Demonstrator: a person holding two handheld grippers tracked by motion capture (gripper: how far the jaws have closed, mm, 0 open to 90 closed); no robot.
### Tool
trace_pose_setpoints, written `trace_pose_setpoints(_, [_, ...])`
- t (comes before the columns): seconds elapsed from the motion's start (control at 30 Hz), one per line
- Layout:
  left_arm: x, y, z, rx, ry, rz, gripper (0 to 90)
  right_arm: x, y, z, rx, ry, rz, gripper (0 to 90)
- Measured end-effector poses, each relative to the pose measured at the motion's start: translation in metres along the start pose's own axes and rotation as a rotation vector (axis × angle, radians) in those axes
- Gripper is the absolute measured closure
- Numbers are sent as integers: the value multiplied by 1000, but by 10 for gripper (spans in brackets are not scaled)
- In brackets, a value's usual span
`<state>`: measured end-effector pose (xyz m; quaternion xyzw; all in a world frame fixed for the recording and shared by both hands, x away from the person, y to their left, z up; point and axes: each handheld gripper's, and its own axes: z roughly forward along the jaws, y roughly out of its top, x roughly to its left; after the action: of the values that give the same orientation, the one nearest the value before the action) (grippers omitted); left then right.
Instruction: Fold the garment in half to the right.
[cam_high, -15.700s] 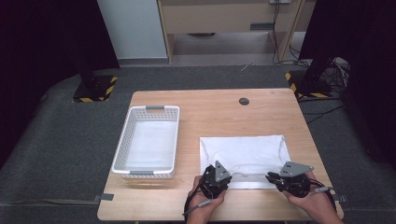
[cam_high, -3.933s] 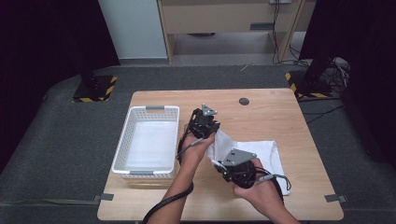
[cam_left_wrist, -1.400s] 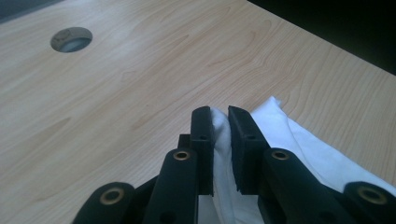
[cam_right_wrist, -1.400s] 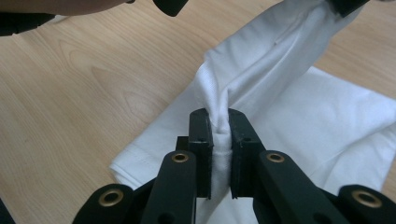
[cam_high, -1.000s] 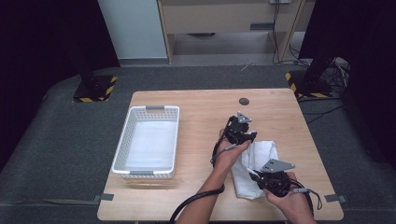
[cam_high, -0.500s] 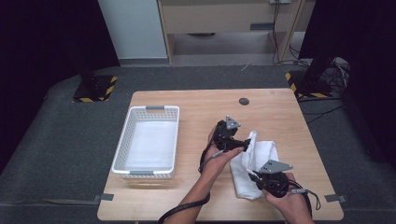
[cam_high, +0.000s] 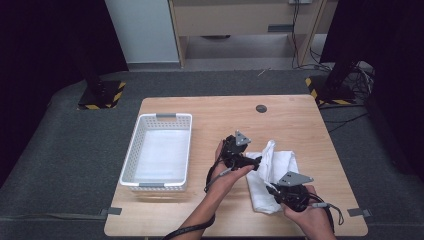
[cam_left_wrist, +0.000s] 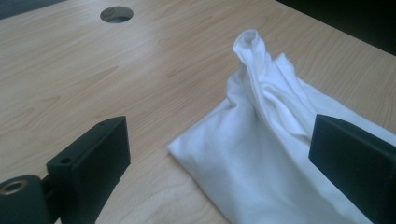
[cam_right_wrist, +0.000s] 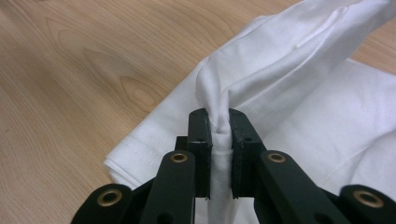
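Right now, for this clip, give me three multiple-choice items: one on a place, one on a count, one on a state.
1. Where is the white basket relative to the white cloth in the high view?
A. left of it
B. right of it
C. on top of it

2. How many round holes does the tabletop have?
A. none
B. one
C. three

3. What is the right tool doing?
A. standing open above the basket
B. lying unheld on the table
C. pinching a fold of the cloth

Answers: 1 A, the basket sits toward the table's left edge. 2 B, a single dark hole near the far edge. 3 C, the right gripper view shows fabric clamped between both jaws.
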<state>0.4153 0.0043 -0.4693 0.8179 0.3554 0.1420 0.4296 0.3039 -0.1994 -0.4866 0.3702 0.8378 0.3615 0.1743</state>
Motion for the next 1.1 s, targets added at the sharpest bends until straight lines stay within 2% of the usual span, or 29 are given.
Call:
trace_pose_setpoints(0.13, [0, -12, -5, 10, -4, -3, 38, 0, -1, -1, 1, 1, 2, 811])
trace_pose_setpoints(0.23, [-1, -24, -8, 24, -4, 17, 30, -2, -1, -2, -1, -1, 6, 810])
trace_pose_setpoints(0.37, [-3, -39, -13, 27, -20, 6, 30, -3, -2, -3, 1, -6, 6, 810])
trace_pose_setpoints(0.7, [-7, -62, -24, 19, -19, -5, 31, -4, -2, -5, -3, -9, 15, 807])
trace_pose_setpoints(0.97, [-5, -78, -24, 25, -11, -17, 32, -7, -4, -8, -2, -19, 30, 804])
trace_pose_setpoints(1.1, [-3, -83, -26, 35, 4, 1, 31, -9, -6, -9, -5, -24, 40, 803])
